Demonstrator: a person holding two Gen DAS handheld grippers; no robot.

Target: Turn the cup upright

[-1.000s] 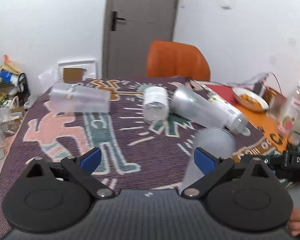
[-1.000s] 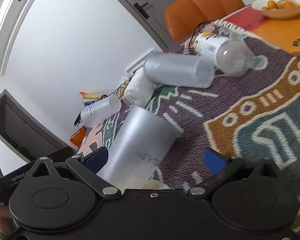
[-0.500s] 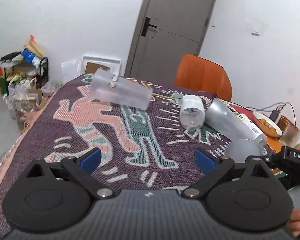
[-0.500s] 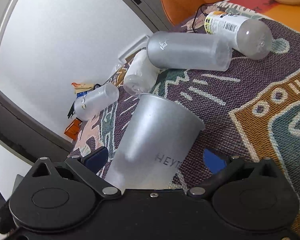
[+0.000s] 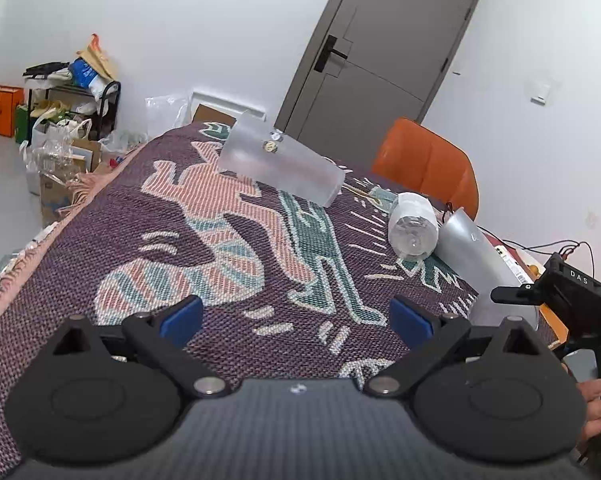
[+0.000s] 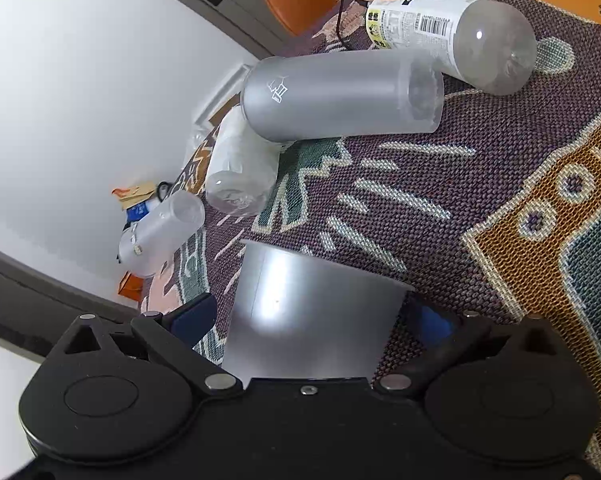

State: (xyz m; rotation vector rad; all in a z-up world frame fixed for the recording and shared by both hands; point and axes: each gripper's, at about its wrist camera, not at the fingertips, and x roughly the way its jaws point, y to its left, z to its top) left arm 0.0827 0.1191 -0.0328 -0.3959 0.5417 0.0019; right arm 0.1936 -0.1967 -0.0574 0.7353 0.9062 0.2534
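Observation:
A frosted grey cup [image 6: 312, 312] stands mouth down on the patterned cloth [image 6: 480, 208], between the fingers of my right gripper [image 6: 314, 318]. The jaws stand wide, with a gap between the left blue pad [image 6: 192, 314] and the cup; the right pad is close to the cup's wall. In the left wrist view the cup [image 5: 500, 308] shows at the right, behind the right gripper's body [image 5: 568, 292]. My left gripper [image 5: 296, 314] is open and empty above the cloth [image 5: 220, 248].
Lying on the cloth are a frosted tumbler [image 6: 340, 96], a labelled clear bottle [image 6: 452, 36], a small clear bottle [image 6: 240, 172] and a far frosted cup [image 6: 160, 232]. An orange chair [image 5: 428, 164] stands behind the table. Clutter sits on the floor at left [image 5: 60, 120].
My right gripper has moved in so the upside-down cup now sits deep between its fingers. The left gripper has swung left and tilted, away from the cup.

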